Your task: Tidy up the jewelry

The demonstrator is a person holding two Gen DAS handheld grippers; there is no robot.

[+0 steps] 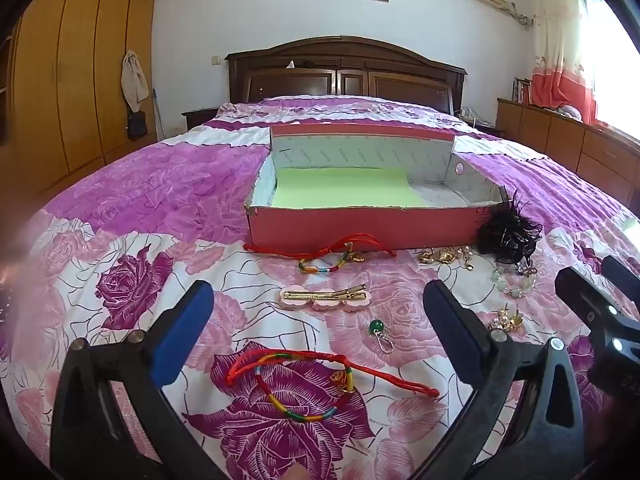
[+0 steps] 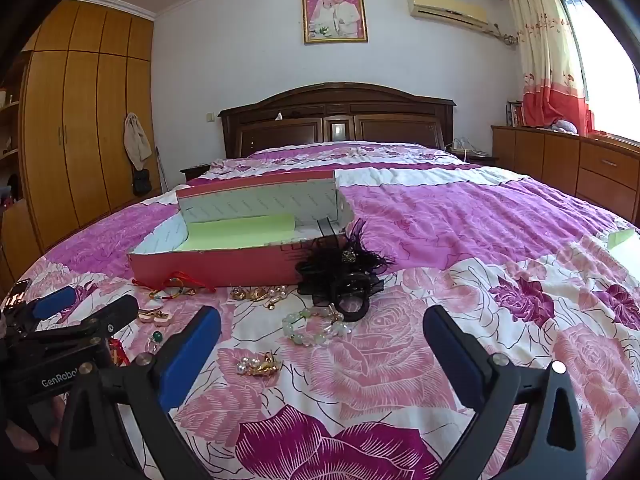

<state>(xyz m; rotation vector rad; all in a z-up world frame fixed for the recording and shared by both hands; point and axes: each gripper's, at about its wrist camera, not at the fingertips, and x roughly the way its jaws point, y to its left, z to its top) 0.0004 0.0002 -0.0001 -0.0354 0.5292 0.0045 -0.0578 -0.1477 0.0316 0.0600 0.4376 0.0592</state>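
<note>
Jewelry lies scattered on the bed (image 1: 132, 200) across the middle and lower part of both frames, in front of the red box (image 1: 360, 232), which sits open at frame centre with only a green liner inside. Next largest is the black feather hairpiece (image 2: 344, 276), touching the box's right corner. Below it lies a pale bead bracelet (image 2: 310, 330), then a red-cord bracelet (image 1: 304, 384) at lower centre of the left view and a second one (image 1: 336, 258) against the box front. Smaller still are the pink hair clip (image 1: 324, 298), the gold-and-pearl cluster (image 1: 444, 256), a pearl brooch (image 2: 258, 364) and the green bead charm (image 1: 378, 330).

Left hand-held gripper (image 1: 316, 328) and right hand-held gripper (image 2: 320, 344) both hover with jaws wide apart, holding nothing.

Risks, as I judge them: the quilt is soft, so closing fingers may pinch fabric along with a cord, and loose cord tails could snag a neighbouring piece or catch on the box wall. The small charm could slip from wide pads. Both grippers sit close together, so they may collide. The box's near wall must be cleared by any lift.
</note>
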